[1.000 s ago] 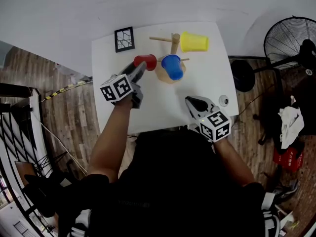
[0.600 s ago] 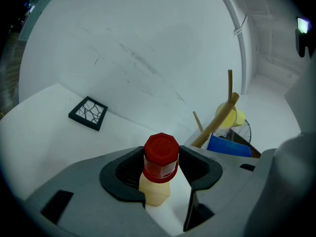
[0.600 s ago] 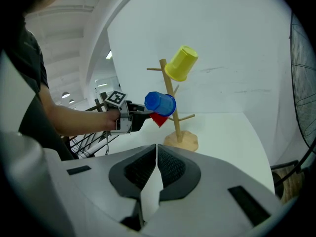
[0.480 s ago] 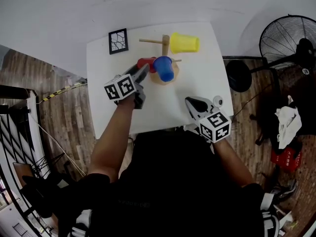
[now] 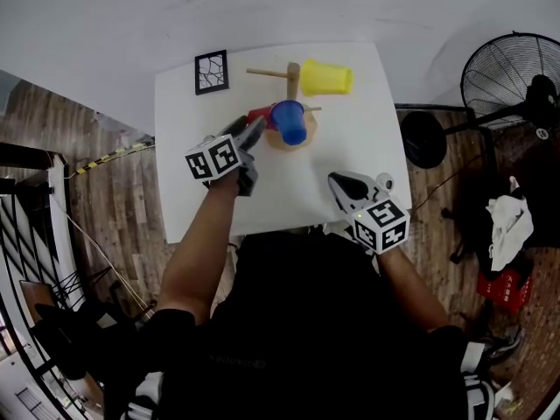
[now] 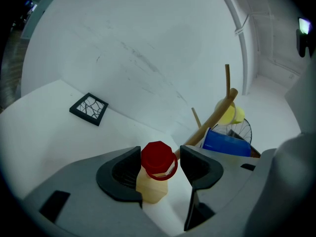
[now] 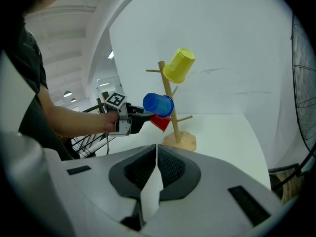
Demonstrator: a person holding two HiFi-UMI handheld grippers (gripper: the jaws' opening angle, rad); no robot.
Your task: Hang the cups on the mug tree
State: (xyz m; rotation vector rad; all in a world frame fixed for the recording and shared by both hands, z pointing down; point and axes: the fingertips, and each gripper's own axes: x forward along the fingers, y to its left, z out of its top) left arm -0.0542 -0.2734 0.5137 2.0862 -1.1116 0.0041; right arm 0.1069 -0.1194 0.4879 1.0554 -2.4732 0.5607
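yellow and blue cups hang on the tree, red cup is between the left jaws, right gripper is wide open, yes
No: the right gripper is shut, jaws together with nothing between them, as the right gripper view shows. The rest stands: yellow cup and blue cup hang on the tree, and the red cup is between the jaws of the left gripper, which have just been opening.

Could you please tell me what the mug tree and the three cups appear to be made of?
The mug tree looks like bare, unpainted wood: pale tan and matte on the pole, pegs and round base. The yellow cup, blue cup and red cup are probably plastic: each is one solid bright colour with a smooth, faintly glossy surface.
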